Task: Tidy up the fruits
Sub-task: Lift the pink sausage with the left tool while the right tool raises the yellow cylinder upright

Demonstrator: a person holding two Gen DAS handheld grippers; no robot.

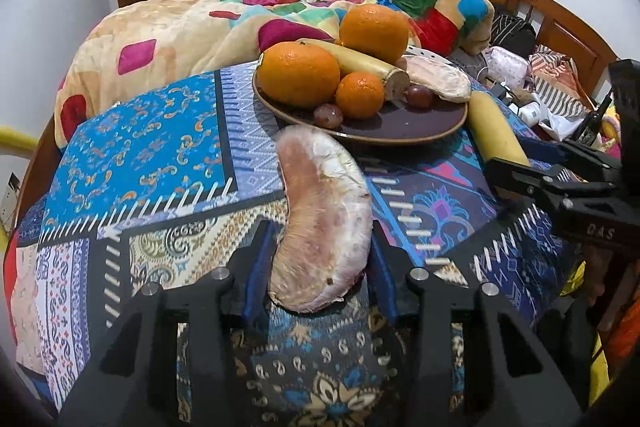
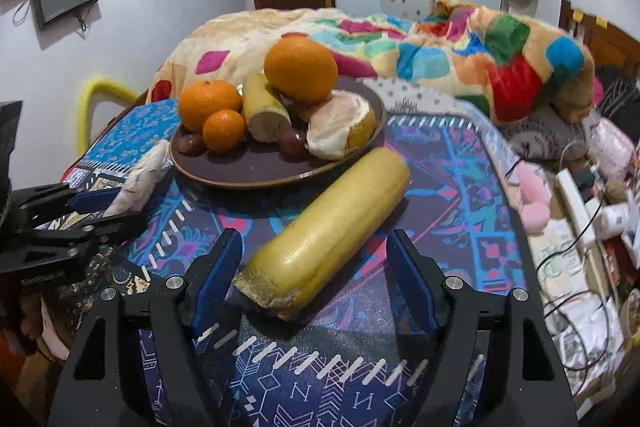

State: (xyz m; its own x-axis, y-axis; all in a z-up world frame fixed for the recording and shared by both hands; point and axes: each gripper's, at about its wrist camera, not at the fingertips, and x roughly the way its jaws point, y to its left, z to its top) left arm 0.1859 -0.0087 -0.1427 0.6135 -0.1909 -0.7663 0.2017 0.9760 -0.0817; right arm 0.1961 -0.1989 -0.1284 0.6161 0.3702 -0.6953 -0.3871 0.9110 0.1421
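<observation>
Patterned cloth (image 1: 168, 131) covers the table by the bed; a rumpled quilt (image 1: 200, 23) lies behind it.

Brown plate (image 1: 420, 125) sits toward the far edge, already loaded: two big oranges (image 1: 298, 73), one small one, a cut banana piece (image 1: 360, 65), a pomelo segment (image 1: 438, 77), a couple of grapes (image 1: 329, 115).

Two fruits remain off the plate. Loose banana half (image 2: 332, 223) lies on the cloth just beside the plate's near right rim, cut end toward the right gripper (image 2: 316, 267). Loose pomelo wedge (image 1: 324, 223) lies in front of the plate's near left rim.

Left gripper (image 1: 320, 263): blue pads sit against both flanks of the wedge's near end, apparently pinching it, though the wedge rests on the cloth, not yet lifted.

Right gripper: jaws spread, straddling the banana's cut end with clear gaps either side; nothing gripped.

Judgement on doing it well: the wedge is soft and curved, gripped only at one end, so lift gently and expect the far end to droop. Carry it over the rim and lower into the bare front of the plate, clear of the grapes. For the banana, centre the jaws further along the body before closing; the cut end may crush or slip.
</observation>
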